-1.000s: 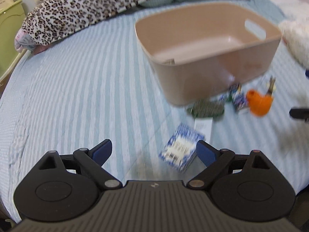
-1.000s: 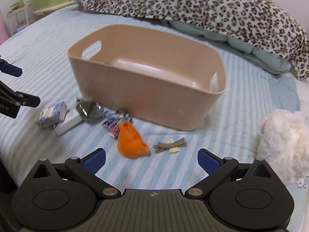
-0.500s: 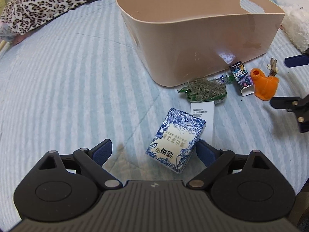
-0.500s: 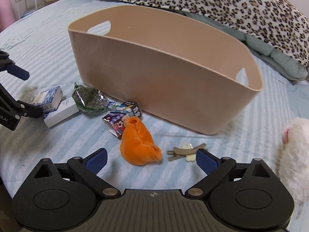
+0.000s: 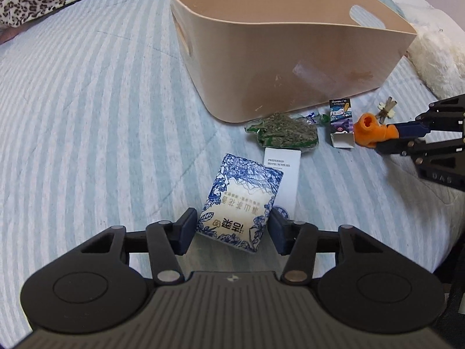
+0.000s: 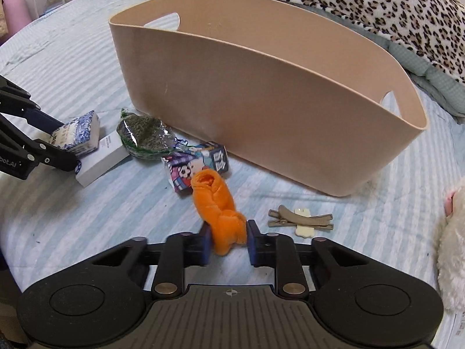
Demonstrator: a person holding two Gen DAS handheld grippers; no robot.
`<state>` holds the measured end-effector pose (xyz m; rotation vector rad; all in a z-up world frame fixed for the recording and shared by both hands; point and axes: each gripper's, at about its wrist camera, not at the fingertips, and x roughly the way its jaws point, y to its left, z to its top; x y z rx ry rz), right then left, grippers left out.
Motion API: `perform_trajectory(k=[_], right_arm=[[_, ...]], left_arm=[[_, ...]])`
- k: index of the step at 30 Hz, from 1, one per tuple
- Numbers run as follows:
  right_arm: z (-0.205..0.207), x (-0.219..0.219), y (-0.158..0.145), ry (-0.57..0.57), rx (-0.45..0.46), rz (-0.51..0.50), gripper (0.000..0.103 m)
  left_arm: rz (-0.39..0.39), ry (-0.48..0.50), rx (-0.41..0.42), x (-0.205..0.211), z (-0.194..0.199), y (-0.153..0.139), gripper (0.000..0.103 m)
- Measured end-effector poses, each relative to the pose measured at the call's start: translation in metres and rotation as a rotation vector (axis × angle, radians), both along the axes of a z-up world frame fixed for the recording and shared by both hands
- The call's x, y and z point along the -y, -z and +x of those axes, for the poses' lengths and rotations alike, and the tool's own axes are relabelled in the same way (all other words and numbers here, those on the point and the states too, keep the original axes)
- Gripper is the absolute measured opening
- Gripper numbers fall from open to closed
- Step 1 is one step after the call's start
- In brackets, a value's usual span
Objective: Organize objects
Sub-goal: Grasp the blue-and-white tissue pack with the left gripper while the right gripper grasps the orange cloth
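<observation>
On the left side of the bed (image 5: 87,110), which has a light blue striped cover, the left gripper (image 5: 231,226) is low over the blue-and-white patterned box (image 5: 242,200). Its two fingers (image 5: 186,226) stand on both sides of the near end of this box and are touching it or almost touching it, so the fingers seem closed on the box. The box lies partly on top of a white flat box (image 5: 286,168) with printed text.

Just behind these two lies a clear bag of dried green herbs (image 5: 283,131), and it touches the front wall of the beige basket (image 5: 290,67). The basket stands on the bed behind all the small things, and what is inside cannot be seen from this height.

To the right of the bag lies a small cartoon carton (image 6: 200,163), also near the basket wall. In front of it is the orange cloth toy (image 6: 216,200). The right gripper (image 6: 228,241) has its fingers (image 6: 206,241) pressed on the near end of this toy, one on each side, gripping it while it lies on the bed.

Further right, a brown hair clip (image 6: 302,219) with a small cream ornament lies alone on the cover. At the far right edge there is a white fluffy plush (image 6: 453,247). Behind the basket a leopard-print blanket (image 6: 348,3) covers the back of the bed.
</observation>
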<state>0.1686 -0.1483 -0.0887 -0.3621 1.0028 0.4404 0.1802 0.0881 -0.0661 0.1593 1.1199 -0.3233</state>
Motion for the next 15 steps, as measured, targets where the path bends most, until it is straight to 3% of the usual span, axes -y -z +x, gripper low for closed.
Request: perform_trajectory(k=[15], right_arm=[[-0.028, 0.034, -0.068, 0.046, 0.112, 0.072, 0.012]], left_arm=[[0.028, 0.004, 0.146, 0.012, -0.026, -0.046, 0.047]])
